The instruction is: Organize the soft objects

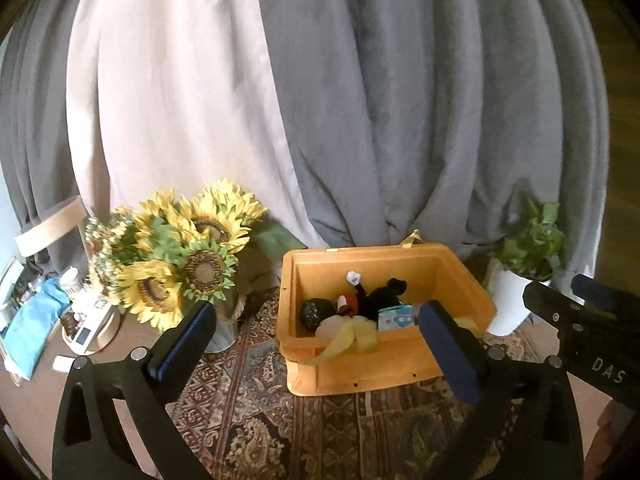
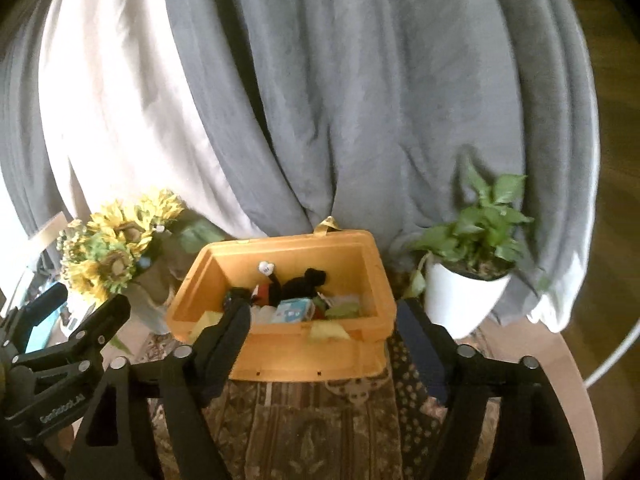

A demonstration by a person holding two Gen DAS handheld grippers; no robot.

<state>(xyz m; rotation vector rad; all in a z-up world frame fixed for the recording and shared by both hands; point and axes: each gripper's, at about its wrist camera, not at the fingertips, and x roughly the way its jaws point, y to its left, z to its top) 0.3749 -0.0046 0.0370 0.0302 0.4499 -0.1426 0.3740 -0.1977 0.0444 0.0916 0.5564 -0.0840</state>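
Grey and pale curtains (image 1: 360, 100) hang behind your bench (image 1: 32, 408) with its patterned cloth (image 1: 248, 400). At its left edge stand sunflowers (image 1: 192, 252). Your left tongs (image 1: 316, 344) are released, holding nothing. Mid-bench, toward the back, the yellow bin (image 1: 360, 368) holds the soft toys (image 1: 380, 296). Your right tongs (image 2: 324, 340) gape empty before it. A potted plant (image 2: 472, 240) stands at the right edge.

Matt orange plastic bin (image 1: 384, 368), woven patterned rug (image 1: 280, 432), plush toy (image 1: 384, 296)
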